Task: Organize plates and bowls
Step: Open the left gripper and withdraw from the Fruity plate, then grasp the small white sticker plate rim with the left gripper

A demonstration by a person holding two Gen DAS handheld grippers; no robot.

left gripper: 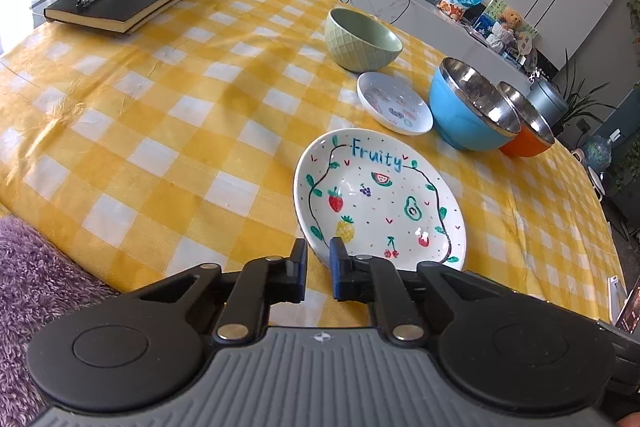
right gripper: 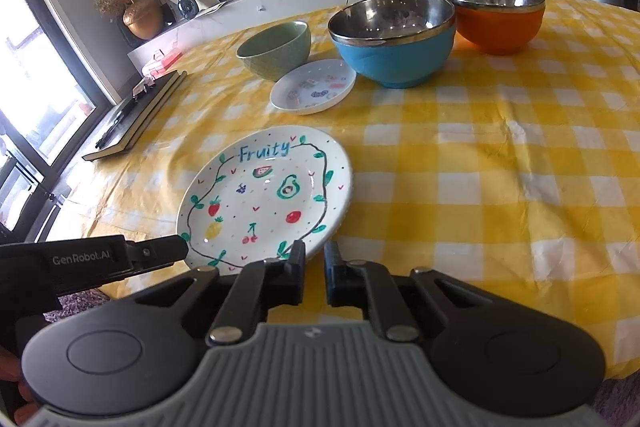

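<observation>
Both grippers empty, jaws narrowly apart: left gripper (left gripper: 318,259) and right gripper (right gripper: 314,261) sit at the 6 o'clock rim of the Fruity plate (right gripper: 266,195), likely lining up a lift. Small plate (right gripper: 314,85) at 12, green bowl (right gripper: 276,49) beyond. Blue bowl (right gripper: 394,39) and orange bowl (right gripper: 498,15) at 1 o'clock; nothing stacked yet.

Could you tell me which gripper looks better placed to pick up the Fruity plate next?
Probably left: the left gripper already straddles the Fruity plate rim, while the right gripper sits just beside it.
</observation>
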